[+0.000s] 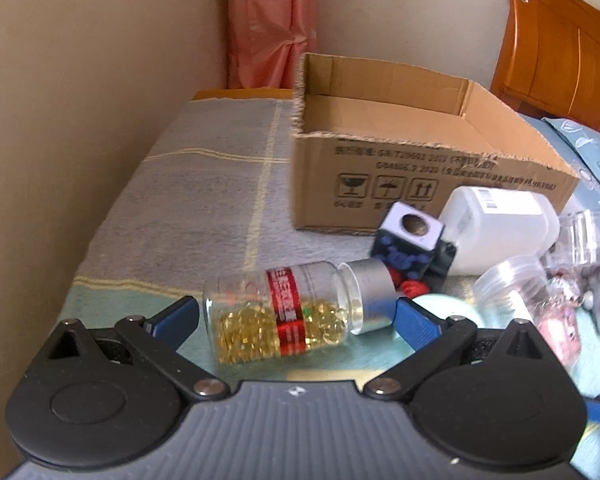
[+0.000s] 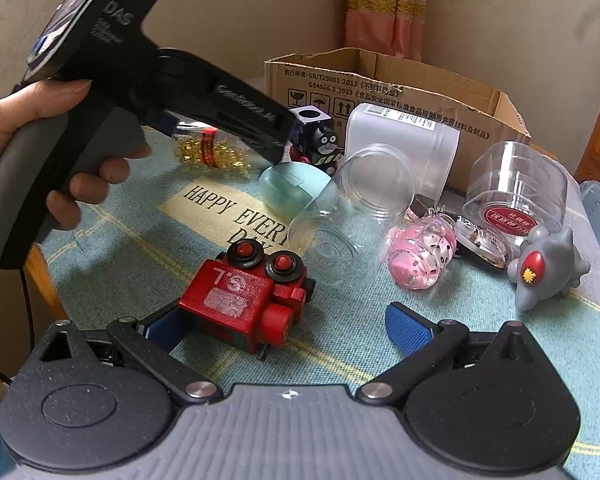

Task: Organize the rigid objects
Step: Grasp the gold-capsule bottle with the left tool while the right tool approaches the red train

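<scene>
A clear pill bottle with gold capsules, a red label and a silver cap lies on its side between the fingers of my left gripper, which is open around it; it also shows in the right wrist view. My right gripper is open, with a red toy train lying against its left finger. An open cardboard box stands behind, also in the right wrist view.
On the cloth lie a black toy train, a white plastic jar, a teal egg, a clear jar on its side, a pink toy, a clear lidded tub and a grey toy. A wooden headboard stands on the right.
</scene>
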`<state>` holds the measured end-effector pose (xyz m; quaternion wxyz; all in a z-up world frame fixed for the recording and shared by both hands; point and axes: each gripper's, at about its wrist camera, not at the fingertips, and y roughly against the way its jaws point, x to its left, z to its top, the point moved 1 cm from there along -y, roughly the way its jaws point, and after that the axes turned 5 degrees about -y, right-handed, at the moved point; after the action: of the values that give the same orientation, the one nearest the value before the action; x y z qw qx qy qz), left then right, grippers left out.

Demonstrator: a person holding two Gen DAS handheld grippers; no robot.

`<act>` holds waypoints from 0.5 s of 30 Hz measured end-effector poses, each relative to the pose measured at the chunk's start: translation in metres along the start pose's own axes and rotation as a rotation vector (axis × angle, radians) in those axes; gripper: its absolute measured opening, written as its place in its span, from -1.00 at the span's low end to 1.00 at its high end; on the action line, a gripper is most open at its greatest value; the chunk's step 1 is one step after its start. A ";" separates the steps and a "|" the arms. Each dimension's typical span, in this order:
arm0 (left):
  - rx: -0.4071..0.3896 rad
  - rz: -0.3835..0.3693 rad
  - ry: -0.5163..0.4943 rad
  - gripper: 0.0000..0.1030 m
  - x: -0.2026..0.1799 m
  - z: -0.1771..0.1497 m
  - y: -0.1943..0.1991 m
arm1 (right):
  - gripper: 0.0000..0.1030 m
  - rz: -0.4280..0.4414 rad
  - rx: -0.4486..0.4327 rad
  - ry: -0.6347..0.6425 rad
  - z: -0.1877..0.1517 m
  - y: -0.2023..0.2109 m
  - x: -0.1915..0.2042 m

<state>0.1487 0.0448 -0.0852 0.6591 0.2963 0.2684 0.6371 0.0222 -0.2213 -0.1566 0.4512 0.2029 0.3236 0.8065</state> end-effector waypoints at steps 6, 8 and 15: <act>0.004 0.015 -0.038 0.99 0.011 -0.016 0.003 | 1.00 -0.002 0.002 -0.001 0.000 0.000 0.000; 0.031 0.010 -0.028 0.99 0.011 -0.020 -0.005 | 1.00 -0.006 0.003 -0.002 0.000 0.000 0.001; -0.018 0.001 -0.022 0.99 0.011 -0.023 -0.010 | 1.00 -0.027 0.015 -0.015 0.000 0.003 0.004</act>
<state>0.1393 0.0568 -0.1083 0.6643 0.2976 0.2554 0.6364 0.0185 -0.2191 -0.1549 0.4629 0.2081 0.3288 0.7964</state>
